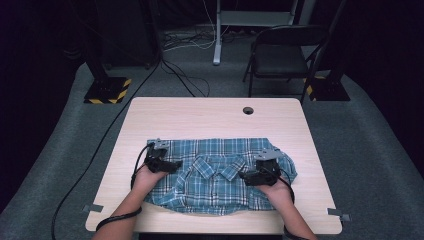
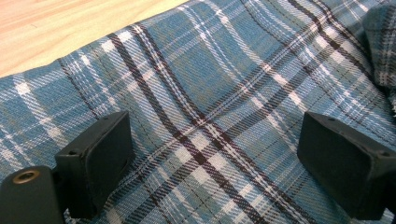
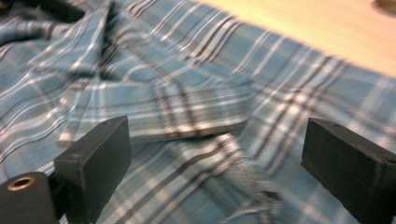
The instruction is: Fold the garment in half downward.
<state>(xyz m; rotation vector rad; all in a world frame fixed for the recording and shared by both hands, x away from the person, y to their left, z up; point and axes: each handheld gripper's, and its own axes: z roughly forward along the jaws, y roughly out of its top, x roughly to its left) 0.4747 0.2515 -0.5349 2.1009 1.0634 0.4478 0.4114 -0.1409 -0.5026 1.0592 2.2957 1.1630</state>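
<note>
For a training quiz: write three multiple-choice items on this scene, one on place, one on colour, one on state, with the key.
1. Where does the shirt lie?
A. On the table, near the person's edge
B. On the chair
C. On the floor

2. What colour is the shirt?
A. Plain red
B. Blue plaid
C. Yellow stripes

3. How do the left gripper and right gripper stand?
A. Both shut on cloth
B. One shut
C. Both open over the shirt

Key: 1 A, the high view shows it spread there; 2 B, blue checks with dark and white lines; 3 C, each gripper view shows jaws wide apart with cloth between.
</note>
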